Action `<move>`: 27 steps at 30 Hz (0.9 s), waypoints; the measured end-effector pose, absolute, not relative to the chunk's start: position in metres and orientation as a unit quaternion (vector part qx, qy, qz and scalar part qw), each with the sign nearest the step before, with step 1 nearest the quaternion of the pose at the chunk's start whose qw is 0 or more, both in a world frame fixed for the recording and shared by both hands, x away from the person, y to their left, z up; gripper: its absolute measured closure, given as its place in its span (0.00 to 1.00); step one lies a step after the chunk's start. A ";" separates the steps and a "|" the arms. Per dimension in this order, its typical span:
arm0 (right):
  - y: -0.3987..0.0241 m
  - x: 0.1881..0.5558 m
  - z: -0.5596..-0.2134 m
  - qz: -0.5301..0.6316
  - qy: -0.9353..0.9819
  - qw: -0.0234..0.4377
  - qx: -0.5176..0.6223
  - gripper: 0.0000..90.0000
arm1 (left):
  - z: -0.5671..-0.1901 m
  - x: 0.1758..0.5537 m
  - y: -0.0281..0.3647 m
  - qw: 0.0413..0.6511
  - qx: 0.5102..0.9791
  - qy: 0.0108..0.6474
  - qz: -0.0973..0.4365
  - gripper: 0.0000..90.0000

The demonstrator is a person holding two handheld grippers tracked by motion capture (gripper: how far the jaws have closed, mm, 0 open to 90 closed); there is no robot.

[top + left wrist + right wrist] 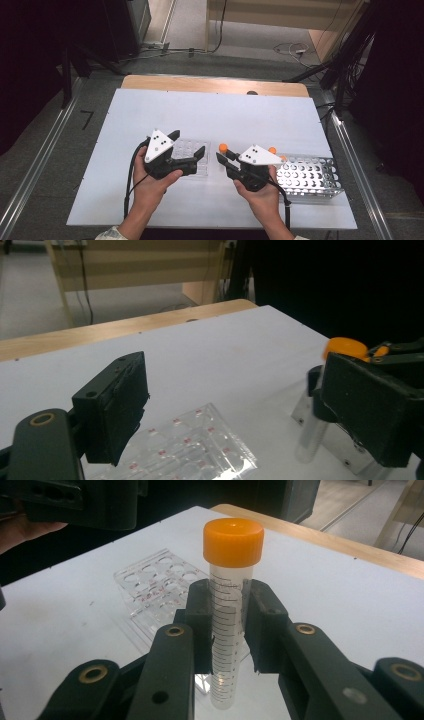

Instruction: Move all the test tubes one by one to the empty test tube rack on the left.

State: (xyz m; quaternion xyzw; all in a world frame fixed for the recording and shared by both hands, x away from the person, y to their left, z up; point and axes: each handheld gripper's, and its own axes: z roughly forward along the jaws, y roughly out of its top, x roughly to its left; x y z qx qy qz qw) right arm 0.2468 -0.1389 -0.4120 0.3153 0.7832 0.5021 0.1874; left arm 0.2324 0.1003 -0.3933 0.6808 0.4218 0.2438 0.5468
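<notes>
My right gripper (227, 632) is shut on a clear graduated tube with an orange cap (233, 542) and holds it upright by the upper body. In the high view that tube (223, 148) sits just right of a clear plastic rack (192, 159) with rows of round holes. The left gripper (189, 143) hovers over this clear rack (200, 450), jaws wide open, nothing between the pads (117, 410). In the left gripper view the held tube (344, 348) stands beside the far right jaw. The clear rack (150, 585) lies behind the tube in the right gripper view.
A perforated metal rack (312, 176) stands at the right on the white board (215, 115), with another orange-capped tube (272, 149) at its left end. The wooden table edge (215, 84) runs along the back. The floor beyond holds cables and black stands.
</notes>
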 end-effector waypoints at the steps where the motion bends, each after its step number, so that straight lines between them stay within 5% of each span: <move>1: -0.139 0.247 -0.412 0.502 0.783 0.187 0.315 0.80 | -0.394 0.232 0.098 0.548 0.684 0.419 0.240 0.14; 12: -0.125 0.249 -0.422 0.500 0.789 0.178 0.308 0.80 | -0.399 0.230 0.076 0.556 0.700 0.386 0.227 0.29; 27: -0.116 0.250 -0.425 0.511 0.790 0.155 0.300 0.80 | -0.406 0.231 0.066 0.559 0.718 0.353 0.216 0.60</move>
